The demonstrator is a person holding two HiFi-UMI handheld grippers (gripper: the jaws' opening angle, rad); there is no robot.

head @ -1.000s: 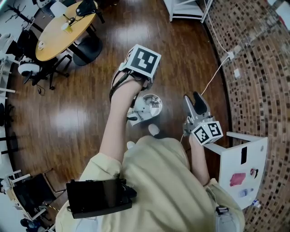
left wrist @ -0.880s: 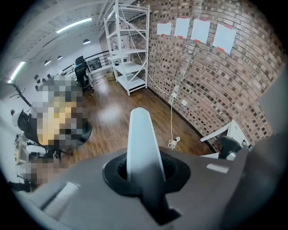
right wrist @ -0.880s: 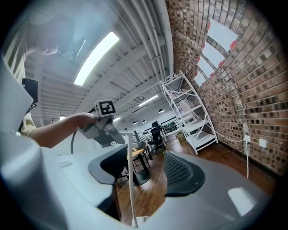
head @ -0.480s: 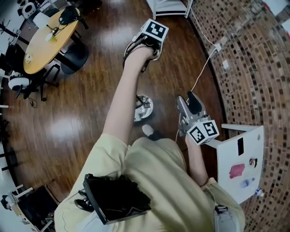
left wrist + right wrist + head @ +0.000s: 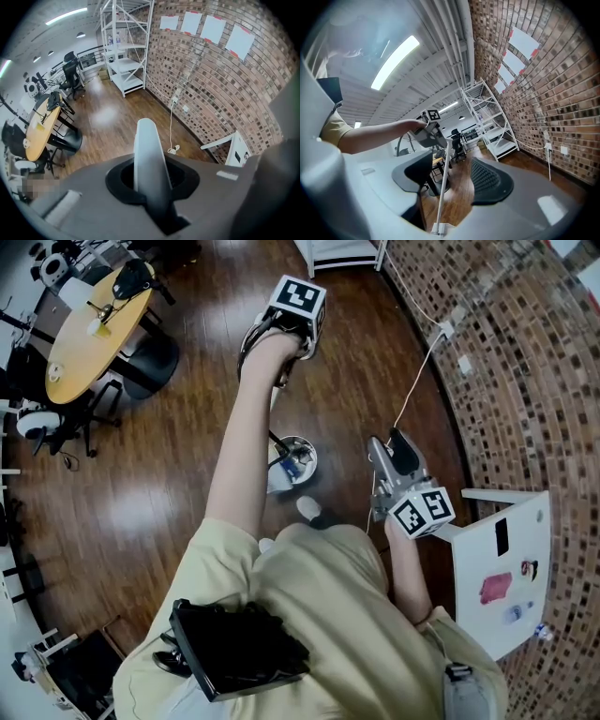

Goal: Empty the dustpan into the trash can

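A long white dustpan handle (image 5: 149, 168) stands between my left gripper's (image 5: 281, 357) jaws. These jaws have just been opening a little, and their pads still press on the handle. The handle (image 5: 276, 407) runs down to the white dustpan (image 5: 278, 478), which sits against the small round trash can (image 5: 300, 457) on the floor. Something blue lies in the can. My right gripper (image 5: 397, 454) is held level to the right of the can, open with nothing between its pads. In the right gripper view the handle (image 5: 442, 187) rises to the left gripper (image 5: 427, 130).
A brick wall (image 5: 525, 352) curves along the right, with a white cable (image 5: 420, 381) trailing from a socket. A white stand (image 5: 497, 563) is at my right side. A round wooden table (image 5: 89, 320) with chairs is far left, and white shelving (image 5: 339, 251) at the back.
My left gripper has moved away from me, up the picture, from over the trash can, with the handle in it. The right gripper has hardly shifted.
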